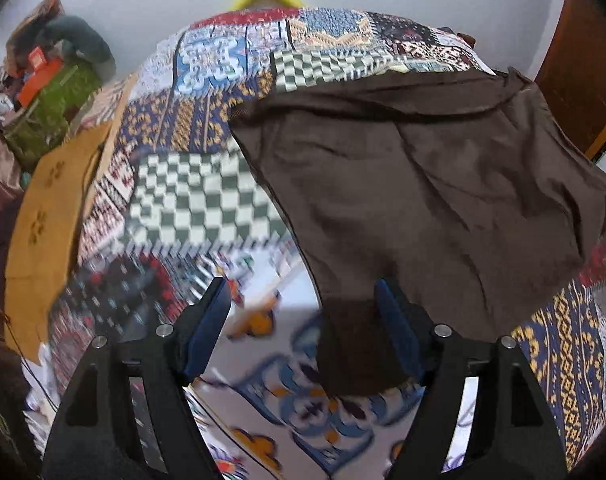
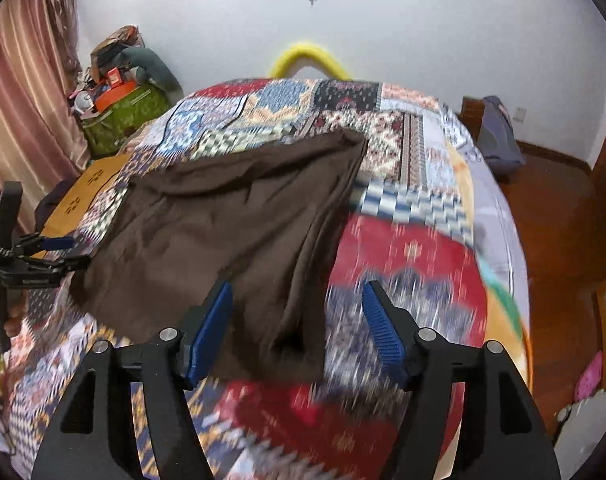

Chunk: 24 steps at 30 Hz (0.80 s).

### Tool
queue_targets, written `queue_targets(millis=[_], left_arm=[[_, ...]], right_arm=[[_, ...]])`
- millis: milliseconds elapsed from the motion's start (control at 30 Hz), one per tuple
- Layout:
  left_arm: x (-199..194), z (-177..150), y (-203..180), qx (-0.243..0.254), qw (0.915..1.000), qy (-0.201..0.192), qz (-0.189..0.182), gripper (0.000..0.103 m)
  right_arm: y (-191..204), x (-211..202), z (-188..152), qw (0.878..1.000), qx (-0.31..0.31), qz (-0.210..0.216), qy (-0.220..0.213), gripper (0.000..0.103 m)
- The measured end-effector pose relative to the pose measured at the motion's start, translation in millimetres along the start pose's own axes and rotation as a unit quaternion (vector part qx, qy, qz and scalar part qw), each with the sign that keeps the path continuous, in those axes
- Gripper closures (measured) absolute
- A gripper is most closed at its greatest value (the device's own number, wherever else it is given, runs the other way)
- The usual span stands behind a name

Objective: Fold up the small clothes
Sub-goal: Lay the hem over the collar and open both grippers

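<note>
The brown garment (image 2: 231, 216) lies rumpled on the patchwork bedspread (image 2: 415, 264), perhaps folded once, not neatly finished. Left gripper (image 1: 303, 320) and right gripper (image 2: 297, 320) both gape, gripping nothing.

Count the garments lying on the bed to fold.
1: a brown garment spread on the patchwork bedspread, its near corner between the open right gripper's fingers. Others may lie out of frame.

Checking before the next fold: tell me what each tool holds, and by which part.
Nothing is held. The left tool and right tool are both open; the brown cloth lies loose on the bedspread, its near edge between each tool's jaws, unclamped.
</note>
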<state>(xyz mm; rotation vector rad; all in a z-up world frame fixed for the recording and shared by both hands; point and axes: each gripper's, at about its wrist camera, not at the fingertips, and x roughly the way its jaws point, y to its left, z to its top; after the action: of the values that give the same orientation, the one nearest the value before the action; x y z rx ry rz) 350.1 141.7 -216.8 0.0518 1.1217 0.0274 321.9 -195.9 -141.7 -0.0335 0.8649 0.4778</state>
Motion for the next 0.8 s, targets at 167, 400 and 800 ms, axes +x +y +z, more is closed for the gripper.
queue_targets(millis=[167,400,800], left_arm=[[15,-7,-6,-0.028,0.9975,0.022,-0.062,0.056],[1,-20,-41,0.015,0.9976,0.013,-0.067,0.093],[-70,-85,-93,0.046,0.9881,0.038,-0.142,0.093]], right_arm=[[1,-4,-26,0.999,0.021,0.009,0.023,0.039],[4,-16,-45,0.999,0.033,0.008,0.035,0.039],[28,-45,-69,0.999,0.015,0.022,0.024,0.039]])
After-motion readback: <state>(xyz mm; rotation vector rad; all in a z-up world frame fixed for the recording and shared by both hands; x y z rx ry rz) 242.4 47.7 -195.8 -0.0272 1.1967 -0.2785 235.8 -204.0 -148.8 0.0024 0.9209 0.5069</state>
